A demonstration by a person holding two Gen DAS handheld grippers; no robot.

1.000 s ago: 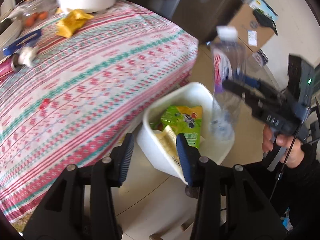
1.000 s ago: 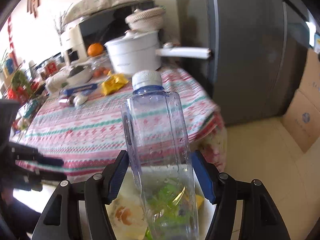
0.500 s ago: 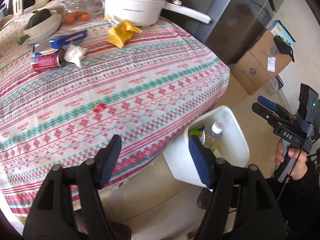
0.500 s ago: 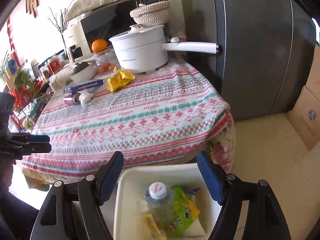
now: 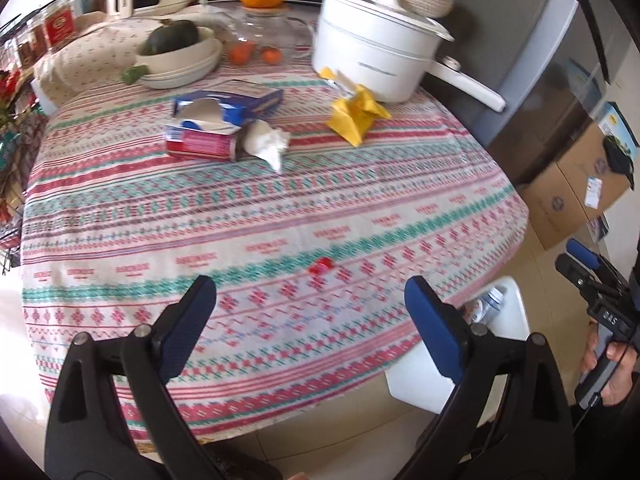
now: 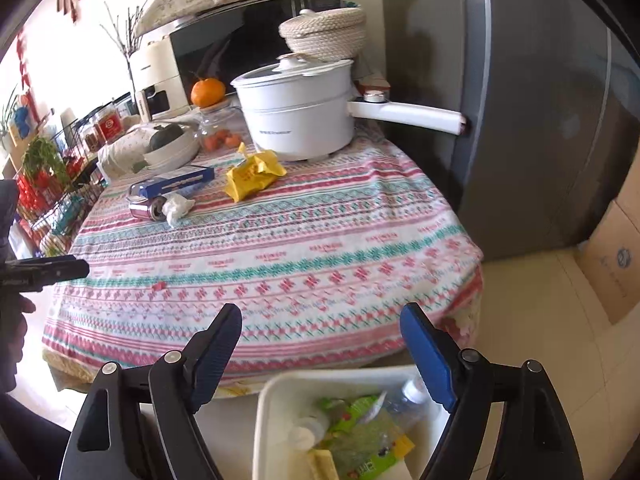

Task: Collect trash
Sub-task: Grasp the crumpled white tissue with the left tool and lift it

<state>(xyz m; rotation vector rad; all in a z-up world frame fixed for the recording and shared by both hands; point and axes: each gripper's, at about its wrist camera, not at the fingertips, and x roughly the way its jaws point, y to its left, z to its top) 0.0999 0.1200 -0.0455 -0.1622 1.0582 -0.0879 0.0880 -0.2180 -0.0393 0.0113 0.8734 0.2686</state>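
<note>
Over the table edge:
Left gripper (image 5: 310, 312): jaws just widened, empty.
Right gripper (image 6: 320, 344): jaws just widened, empty.
Bottle (image 6: 408, 400): in bin (image 6: 280, 392), 6 o'clock.

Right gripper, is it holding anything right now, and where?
Nothing. The right gripper stands open and empty above the bin; the bottle lies inside.

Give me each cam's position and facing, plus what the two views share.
Left wrist: on the left claw, tilted down over the near table edge toward the white pot; its open black fingers show, plus the right claw and its hand at far right.
Right wrist: on the right claw, tilted down above the white bin beside the table; its open fingers show, the left claw's tip at far left.
Shared: patterned tablecloth, yellow wrapper, crumpled tissue, pot, bin.
</note>
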